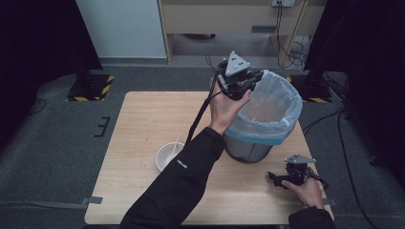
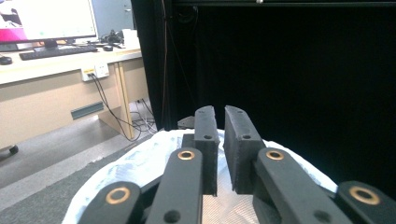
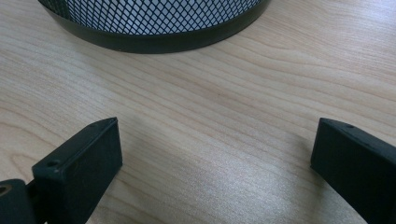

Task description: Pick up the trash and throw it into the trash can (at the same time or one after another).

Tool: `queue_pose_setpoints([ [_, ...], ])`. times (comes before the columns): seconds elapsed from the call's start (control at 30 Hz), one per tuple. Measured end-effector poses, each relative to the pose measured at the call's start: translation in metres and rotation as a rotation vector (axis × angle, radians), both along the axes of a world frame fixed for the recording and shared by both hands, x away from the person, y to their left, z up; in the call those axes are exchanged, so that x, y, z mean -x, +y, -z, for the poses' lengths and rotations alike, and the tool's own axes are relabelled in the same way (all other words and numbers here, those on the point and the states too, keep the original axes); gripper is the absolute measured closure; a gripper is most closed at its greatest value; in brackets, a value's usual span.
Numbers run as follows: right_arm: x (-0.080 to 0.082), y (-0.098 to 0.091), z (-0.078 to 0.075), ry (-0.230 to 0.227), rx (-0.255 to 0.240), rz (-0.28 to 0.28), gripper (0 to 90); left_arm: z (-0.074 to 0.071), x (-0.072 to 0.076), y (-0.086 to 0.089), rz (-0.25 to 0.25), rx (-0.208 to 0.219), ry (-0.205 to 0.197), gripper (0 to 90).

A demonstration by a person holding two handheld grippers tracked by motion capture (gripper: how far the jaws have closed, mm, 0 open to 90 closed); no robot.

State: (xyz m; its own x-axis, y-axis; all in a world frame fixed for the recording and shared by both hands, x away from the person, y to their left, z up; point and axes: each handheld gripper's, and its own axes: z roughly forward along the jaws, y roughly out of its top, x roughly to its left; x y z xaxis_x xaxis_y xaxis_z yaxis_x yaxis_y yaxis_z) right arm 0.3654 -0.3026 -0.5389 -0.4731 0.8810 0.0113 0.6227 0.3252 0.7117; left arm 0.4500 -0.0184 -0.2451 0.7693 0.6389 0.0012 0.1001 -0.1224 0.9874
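The left tool (image 1: 249,82), jaws nearly together and empty, is hovering over the plastic-lined mesh wastebasket (image 1: 267,125); the right tool (image 1: 279,179), gaping empty, is resting on the woodgrain counter (image 1: 138,124) near a white bowl (image 1: 168,155).

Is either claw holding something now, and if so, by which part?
Nothing is held. The left claw hangs nearly shut and empty over the lined bin; the right claw rests open on the table.

Overhead; two close bin (image 1: 265,117) views

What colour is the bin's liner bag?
Pale translucent blue, the liner bag folded over the bin's rim; best in the high view.
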Motion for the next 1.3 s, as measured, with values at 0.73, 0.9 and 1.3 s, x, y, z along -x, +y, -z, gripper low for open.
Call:
queue_pose_setpoints([
  [0.73,0.000,0.000,0.000,0.004,0.002,-0.004,2.1,0.038,0.056,0.158,-0.110,-0.035,0.037,48.9],
  [0.9,0.000,0.000,0.000,0.004,0.002,-0.004,2.1,0.065,0.063,0.184,-0.148,-0.059,0.081,44.6],
  [1.3,0.000,0.000,0.000,0.003,0.002,-0.004,2.1,0.171,0.075,0.233,-0.256,-0.195,0.299,36.1],
])
